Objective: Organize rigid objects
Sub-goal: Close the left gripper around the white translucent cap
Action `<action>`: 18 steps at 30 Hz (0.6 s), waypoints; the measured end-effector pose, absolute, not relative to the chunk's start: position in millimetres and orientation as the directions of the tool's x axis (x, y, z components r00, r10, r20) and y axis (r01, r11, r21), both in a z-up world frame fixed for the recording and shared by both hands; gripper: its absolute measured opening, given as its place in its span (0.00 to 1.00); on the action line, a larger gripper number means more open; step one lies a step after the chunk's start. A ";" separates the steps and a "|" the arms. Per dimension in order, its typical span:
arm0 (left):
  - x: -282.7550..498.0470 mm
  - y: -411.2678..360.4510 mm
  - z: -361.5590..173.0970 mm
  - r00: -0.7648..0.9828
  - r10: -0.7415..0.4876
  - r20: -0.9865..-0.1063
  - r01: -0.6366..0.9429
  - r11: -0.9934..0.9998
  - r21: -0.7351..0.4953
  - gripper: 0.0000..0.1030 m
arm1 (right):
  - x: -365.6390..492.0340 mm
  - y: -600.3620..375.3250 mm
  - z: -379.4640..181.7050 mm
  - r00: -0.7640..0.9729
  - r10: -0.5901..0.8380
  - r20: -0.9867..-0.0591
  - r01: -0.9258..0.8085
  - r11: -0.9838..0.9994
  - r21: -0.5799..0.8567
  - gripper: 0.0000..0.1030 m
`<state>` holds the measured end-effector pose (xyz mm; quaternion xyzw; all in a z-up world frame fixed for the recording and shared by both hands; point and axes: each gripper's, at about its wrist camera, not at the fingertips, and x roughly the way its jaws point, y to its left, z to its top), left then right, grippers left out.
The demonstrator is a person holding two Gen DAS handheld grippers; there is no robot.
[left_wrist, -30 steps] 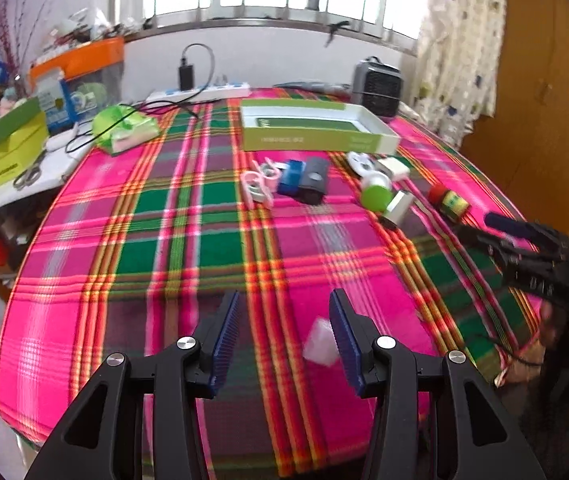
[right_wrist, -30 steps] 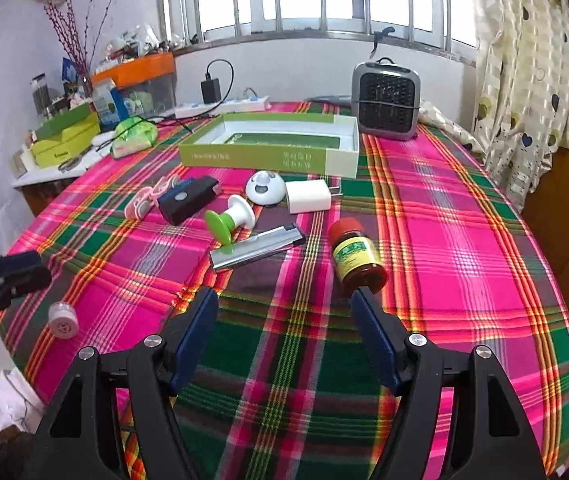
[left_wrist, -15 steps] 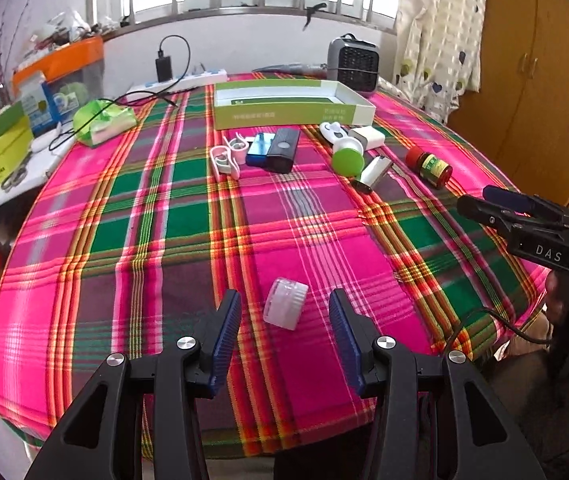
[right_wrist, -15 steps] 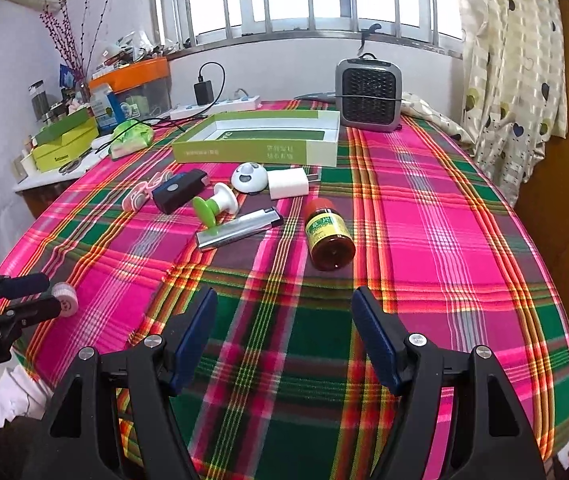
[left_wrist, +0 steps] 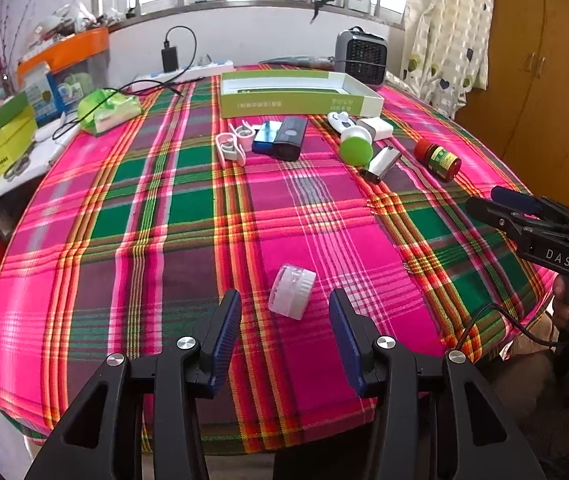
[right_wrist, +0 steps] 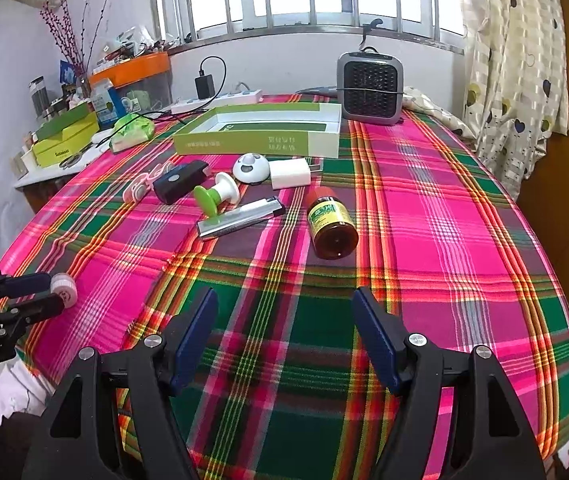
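Note:
A small clear-white plastic jar lies on its side on the plaid cloth, just ahead of my open, empty left gripper; it also shows in the right wrist view. My right gripper is open and empty above the near table edge. Ahead of it lie a brown bottle with a red cap, a silver lighter, a green-and-white suction knob, a white charger, a white round device and a black case. An open green box stands behind them.
A grey heater stands at the back right. A power strip with cables and a green pouch lie at the back left. A cluttered side shelf stands left of the table. Curtains hang at the right.
Both grippers have drawn back toward the near table edge and stay open. The white jar, close between my left fingers before, now lies farther ahead of the fingertips.

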<state>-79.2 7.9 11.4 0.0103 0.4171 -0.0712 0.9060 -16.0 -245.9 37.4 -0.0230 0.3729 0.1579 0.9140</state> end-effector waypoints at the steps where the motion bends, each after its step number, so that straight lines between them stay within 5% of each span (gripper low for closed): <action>1: -79.1 7.7 11.1 0.641 -0.120 -0.758 0.138 0.990 -0.041 0.43 | -16.2 -245.7 37.3 0.672 0.272 -0.689 -0.307 0.949 0.076 0.68; 18: -75.4 6.9 3.7 0.629 -0.101 -0.771 0.118 0.992 -0.034 0.43 | -18.0 -240.3 30.5 0.649 0.266 -0.712 -0.314 0.947 0.068 0.68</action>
